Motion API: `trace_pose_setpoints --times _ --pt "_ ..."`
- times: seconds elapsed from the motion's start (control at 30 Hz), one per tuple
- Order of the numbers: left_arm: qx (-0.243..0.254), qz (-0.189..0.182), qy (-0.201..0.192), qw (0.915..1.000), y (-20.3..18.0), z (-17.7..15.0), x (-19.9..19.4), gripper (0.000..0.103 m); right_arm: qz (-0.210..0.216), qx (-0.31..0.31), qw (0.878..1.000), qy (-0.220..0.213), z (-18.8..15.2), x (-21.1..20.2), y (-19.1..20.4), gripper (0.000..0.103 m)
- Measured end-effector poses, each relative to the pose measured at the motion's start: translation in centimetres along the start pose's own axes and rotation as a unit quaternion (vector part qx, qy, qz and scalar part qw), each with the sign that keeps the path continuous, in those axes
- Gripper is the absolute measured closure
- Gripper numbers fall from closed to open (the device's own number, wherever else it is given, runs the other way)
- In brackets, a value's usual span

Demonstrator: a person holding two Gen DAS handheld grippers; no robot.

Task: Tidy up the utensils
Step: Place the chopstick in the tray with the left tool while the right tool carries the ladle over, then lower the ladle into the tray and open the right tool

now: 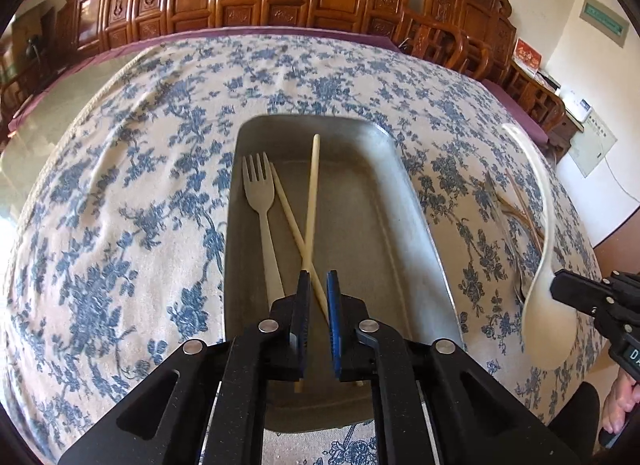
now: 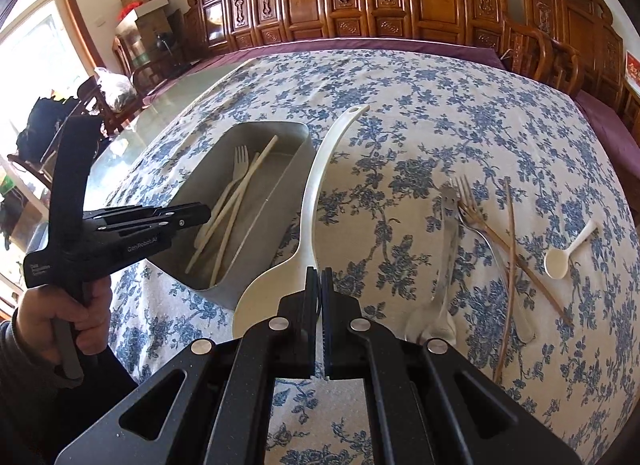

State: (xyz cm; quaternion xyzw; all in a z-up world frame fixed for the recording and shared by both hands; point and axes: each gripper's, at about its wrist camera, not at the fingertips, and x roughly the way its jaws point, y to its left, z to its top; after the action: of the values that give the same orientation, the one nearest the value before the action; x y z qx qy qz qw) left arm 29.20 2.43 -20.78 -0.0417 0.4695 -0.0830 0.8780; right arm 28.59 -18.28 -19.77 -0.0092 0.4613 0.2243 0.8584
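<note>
Holding a cream fork and two crossed chopsticks, grey metal tray on flowery cloth, left gripper jaws slightly apart over chopsticks, right gripper clamped on white rice paddle.

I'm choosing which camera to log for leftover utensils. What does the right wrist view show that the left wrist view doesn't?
Only the right wrist view: a small white spoon and the hand holding the left gripper.
Only the left wrist view: a wall panel.
Both: the metal tray with cream fork and chopsticks, plus the white rice paddle.
</note>
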Motion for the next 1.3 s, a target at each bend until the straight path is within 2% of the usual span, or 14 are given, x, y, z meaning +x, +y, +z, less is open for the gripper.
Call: trace_pose_setpoints --times 0.1,0.4,0.9,1.3 --pt "0.006 0.004 -0.010 0.9999 -0.1 0.2 -0.8 0.090 0.004 -0.002 1.000 -0.002 0.5 0.2 0.4 0.100" --pt "0.015 0.021 -0.036 0.9990 0.9 0.9 -2.7 0.090 0.026 -0.010 1.000 -0.004 2.2 1.8 2.6 0.100" --pt "0.014 0.042 -0.053 0.9976 2.4 1.4 -4.0 0.090 0.046 -0.028 0.998 0.014 3.8 6.2 5.7 0.100" --pt "0.005 0.042 -0.057 0.9974 3.1 1.5 -4.4 0.089 0.050 -0.046 0.997 0.024 4.3 8.9 7.5 0.100"
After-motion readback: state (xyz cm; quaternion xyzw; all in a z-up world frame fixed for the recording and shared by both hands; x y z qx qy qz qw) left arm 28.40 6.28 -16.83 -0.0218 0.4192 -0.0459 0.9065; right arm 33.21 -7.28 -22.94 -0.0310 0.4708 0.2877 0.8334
